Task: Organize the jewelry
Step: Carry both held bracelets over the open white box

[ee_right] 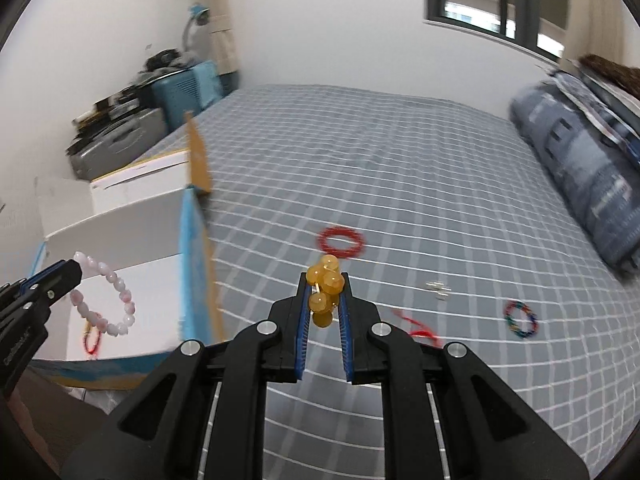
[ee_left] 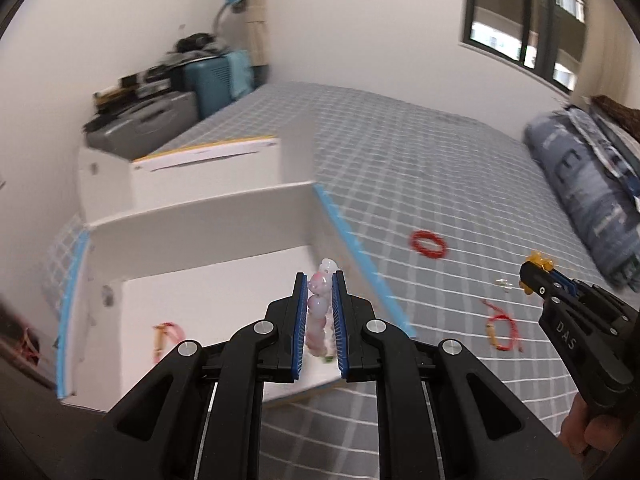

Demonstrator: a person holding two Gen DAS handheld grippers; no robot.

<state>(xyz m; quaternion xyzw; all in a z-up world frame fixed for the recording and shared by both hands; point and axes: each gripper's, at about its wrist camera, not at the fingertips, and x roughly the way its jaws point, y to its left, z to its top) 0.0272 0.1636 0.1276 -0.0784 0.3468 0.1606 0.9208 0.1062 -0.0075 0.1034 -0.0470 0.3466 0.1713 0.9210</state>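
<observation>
My left gripper (ee_left: 319, 280) is shut on a pink bead bracelet (ee_left: 319, 312), held above the open white box (ee_left: 208, 216); from the right wrist view the pink bead bracelet (ee_right: 120, 300) hangs as a loop from the left gripper (ee_right: 76, 270). My right gripper (ee_right: 324, 280) is shut on a yellow bead bracelet (ee_right: 325, 292) above the checked bed. In the left wrist view the right gripper (ee_left: 530, 276) shows at the right with the yellow bead bracelet (ee_left: 540, 260) at its tip. A red string bracelet (ee_left: 166, 336) lies inside the box.
On the grey checked bedsheet (ee_right: 400, 160) lie a red bead ring (ee_right: 341, 242), a red cord bracelet (ee_right: 418, 330), a small silver piece (ee_right: 438, 289) and a multicoloured bracelet (ee_right: 520, 319). A folded blue quilt (ee_right: 580, 168) sits at the right. Suitcases (ee_left: 152, 120) stand beyond the box.
</observation>
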